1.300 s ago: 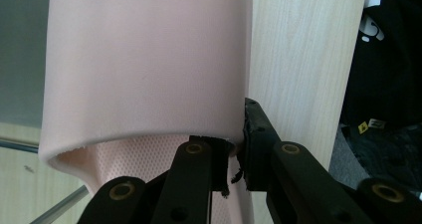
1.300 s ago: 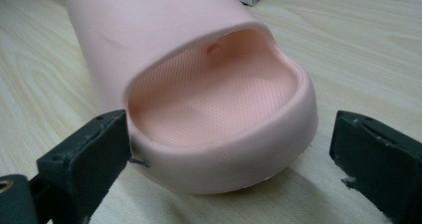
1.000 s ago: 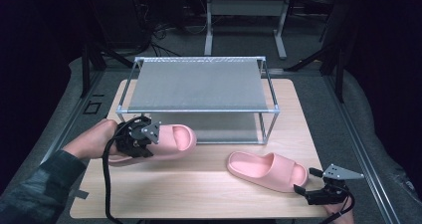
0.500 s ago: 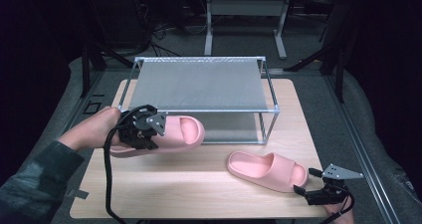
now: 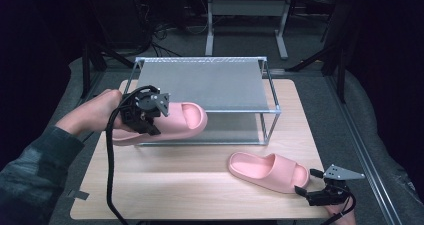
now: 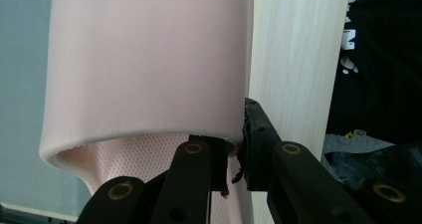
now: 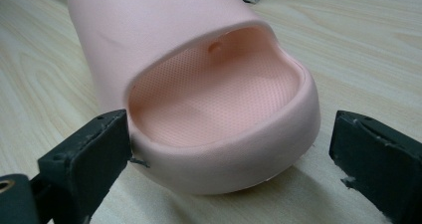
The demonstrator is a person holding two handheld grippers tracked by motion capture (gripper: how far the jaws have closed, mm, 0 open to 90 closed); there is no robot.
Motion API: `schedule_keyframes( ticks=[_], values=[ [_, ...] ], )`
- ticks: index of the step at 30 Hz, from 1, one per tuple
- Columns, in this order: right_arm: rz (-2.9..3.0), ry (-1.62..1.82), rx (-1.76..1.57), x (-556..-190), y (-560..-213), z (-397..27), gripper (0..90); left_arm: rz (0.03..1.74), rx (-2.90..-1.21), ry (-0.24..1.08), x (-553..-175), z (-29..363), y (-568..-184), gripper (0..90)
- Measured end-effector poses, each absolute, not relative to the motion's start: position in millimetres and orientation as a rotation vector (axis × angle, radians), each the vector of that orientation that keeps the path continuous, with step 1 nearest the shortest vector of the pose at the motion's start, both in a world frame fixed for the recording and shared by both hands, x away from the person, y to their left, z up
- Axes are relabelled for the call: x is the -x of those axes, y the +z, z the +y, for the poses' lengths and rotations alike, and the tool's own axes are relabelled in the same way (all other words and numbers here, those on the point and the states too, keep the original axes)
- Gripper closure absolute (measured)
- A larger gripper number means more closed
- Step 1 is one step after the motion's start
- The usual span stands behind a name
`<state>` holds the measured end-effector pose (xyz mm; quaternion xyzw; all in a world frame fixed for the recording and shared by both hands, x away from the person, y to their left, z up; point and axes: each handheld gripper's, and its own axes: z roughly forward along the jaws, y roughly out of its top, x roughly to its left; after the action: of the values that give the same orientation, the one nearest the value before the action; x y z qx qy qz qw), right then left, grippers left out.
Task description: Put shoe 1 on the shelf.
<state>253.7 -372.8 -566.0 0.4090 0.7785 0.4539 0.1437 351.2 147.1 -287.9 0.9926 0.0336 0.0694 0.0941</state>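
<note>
Two pink slippers noted, placed relative to metal rack (image 5: 202, 87). First slipper (image 5: 165, 122) raised at rack's front left corner, strap edge pinched tight in left gripper (image 5: 145, 112). Second slipper (image 5: 270, 169) flat on wooden table (image 5: 200, 185), near rack's front right leg. Right gripper (image 5: 320, 192) spread wide, heel between jaws, left pad just touching, right pad apart.

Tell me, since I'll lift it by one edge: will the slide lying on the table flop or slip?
The slide looks thick-walled and moulded, so it probably holds its shape. Its foam-like bulk suggests it is light. The smooth rounded heel rim may slip between the right gripper pads, which stand open either side of it.
</note>
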Motion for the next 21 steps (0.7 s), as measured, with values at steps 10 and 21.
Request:
schedule_keyframes(
  ticks=[10, 21],
  values=[
    [2.245, 1.308, -1.179, -254.0, -566.1, -372.8, 2.6, 0.293, -2.924, 0.252, -378.5, 138.0, -272.7, 82.8],
    [2.238, 1.316, -1.181, -253.8, -566.2, -372.9, 2.6, 0.561, -2.865, 0.251, -406.9, 131.4, -267.7, 83.2]
  ],
)
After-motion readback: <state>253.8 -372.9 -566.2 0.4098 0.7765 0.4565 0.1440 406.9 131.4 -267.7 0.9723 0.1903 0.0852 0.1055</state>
